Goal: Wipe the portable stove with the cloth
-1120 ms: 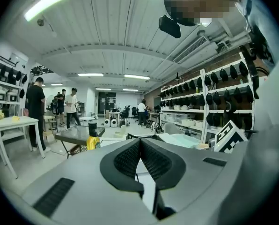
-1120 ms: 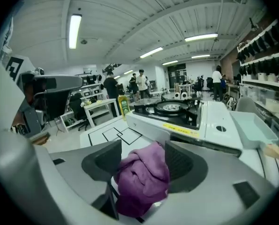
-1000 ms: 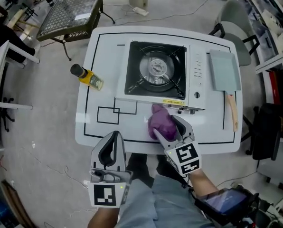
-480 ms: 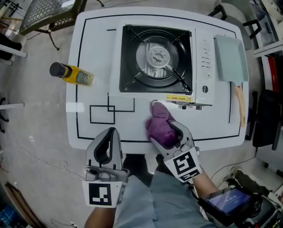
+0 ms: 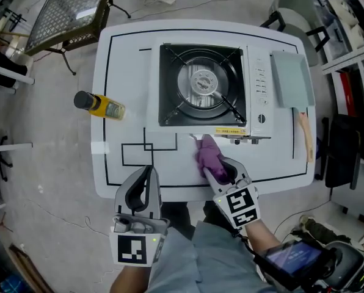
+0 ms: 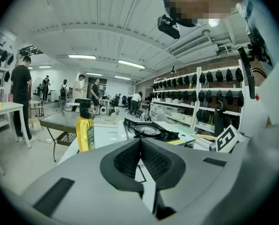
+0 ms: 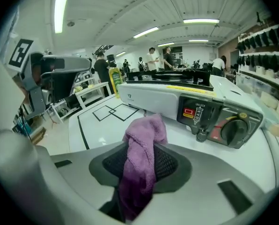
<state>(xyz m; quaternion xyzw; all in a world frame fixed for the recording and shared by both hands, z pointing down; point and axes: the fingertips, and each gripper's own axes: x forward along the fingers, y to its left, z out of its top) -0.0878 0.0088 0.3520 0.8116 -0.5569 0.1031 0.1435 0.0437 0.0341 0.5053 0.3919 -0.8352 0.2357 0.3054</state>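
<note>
The portable stove (image 5: 200, 85), white with a black burner top, stands in the middle of the white table (image 5: 127, 72). A purple cloth (image 5: 207, 156) lies just in front of its control panel. My right gripper (image 5: 220, 167) is at the table's near edge, its jaws closing on the cloth, which bunches between the pads (image 7: 164, 165) in the right gripper view, where the cloth (image 7: 142, 153) hangs before the stove's knob (image 7: 233, 131). My left gripper (image 5: 146, 171) hovers off the near edge, left of the cloth, shut and holding nothing. In the left gripper view the stove (image 6: 149, 130) shows beyond that gripper (image 6: 140, 142).
A yellow oil bottle (image 5: 99, 105) lies at the table's left. A grey cleaver with a wooden handle (image 5: 290, 81) lies right of the stove. Black square outlines (image 5: 148, 148) mark the table front left. A wire rack (image 5: 66, 11) and a chair (image 5: 292, 8) stand beyond the table.
The right gripper's jaws have narrowed onto the purple cloth, which now looks more bunched. Both grippers have sunk slightly near the table's front edge.
</note>
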